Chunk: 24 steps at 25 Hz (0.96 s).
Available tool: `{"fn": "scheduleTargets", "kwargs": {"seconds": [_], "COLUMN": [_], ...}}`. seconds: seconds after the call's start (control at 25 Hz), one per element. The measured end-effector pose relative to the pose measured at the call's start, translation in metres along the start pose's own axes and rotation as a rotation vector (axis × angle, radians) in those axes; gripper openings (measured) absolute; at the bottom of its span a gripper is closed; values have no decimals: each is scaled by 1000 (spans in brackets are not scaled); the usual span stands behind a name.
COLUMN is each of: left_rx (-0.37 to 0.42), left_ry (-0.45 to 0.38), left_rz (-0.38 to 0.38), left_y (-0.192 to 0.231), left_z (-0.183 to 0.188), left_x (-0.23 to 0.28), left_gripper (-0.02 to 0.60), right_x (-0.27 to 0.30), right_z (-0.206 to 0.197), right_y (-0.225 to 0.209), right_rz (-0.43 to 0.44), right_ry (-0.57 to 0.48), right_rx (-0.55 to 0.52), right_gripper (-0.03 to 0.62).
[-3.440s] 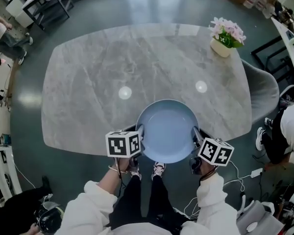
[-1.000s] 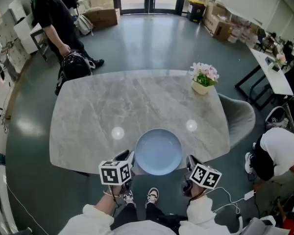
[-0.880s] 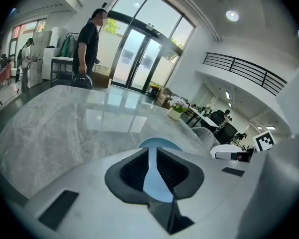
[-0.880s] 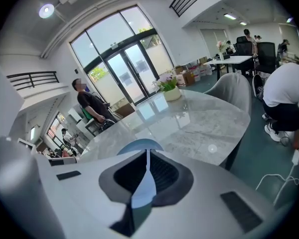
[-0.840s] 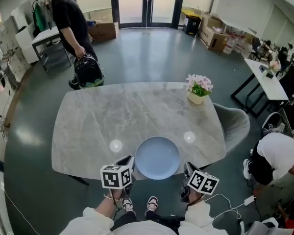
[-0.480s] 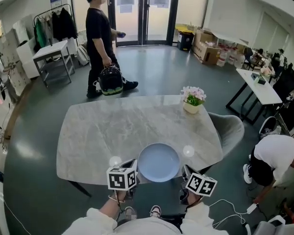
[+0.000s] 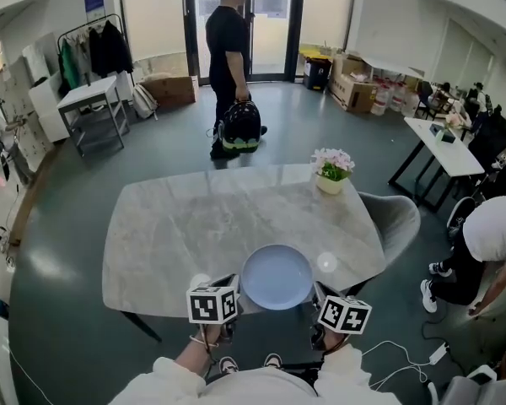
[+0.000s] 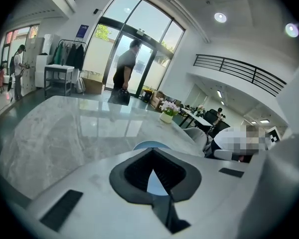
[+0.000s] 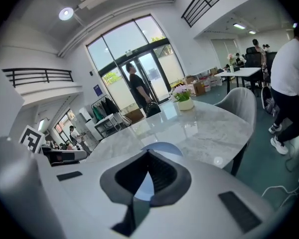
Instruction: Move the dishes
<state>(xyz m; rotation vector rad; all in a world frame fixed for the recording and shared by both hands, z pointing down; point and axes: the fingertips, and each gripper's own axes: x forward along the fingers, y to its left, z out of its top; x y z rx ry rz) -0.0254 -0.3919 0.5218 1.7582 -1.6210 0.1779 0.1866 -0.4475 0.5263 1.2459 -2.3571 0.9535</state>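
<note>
Head view: round pale-blue plate (image 7: 277,277) rests on grey marble table (image 7: 177,226) near its front edge; left gripper (image 7: 228,283) and right gripper (image 7: 319,293) flank it, jaws together, empty

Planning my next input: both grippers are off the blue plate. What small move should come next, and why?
Probably open both jaws first. The left gripper and right gripper are shut on nothing, just short of the blue plate, which lies flat at the marble table's near edge. It is the only dish in view, so shifting it needs open jaws at its rim.
</note>
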Motion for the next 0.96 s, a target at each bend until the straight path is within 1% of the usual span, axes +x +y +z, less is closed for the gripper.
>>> {"fn": "scheduleTargets", "kwargs": {"seconds": [0.2, 0.68, 0.96], "left_rx": [-15, 0, -7], "left_ry": [8, 23, 26], "left_rz": [6, 17, 17], "left_y": [2, 4, 2], "left_z": [-2, -9, -5], "left_x": [0, 0, -2], "left_gripper": [6, 6, 6], "right_x": [-2, -5, -8], "right_z": [1, -7, -2], "right_y": [-1, -3, 5], "right_rz": [-13, -22, 7], "right_ry": [3, 10, 5], "right_rx": [-22, -39, -45], "right_gripper": [55, 55, 55]}}
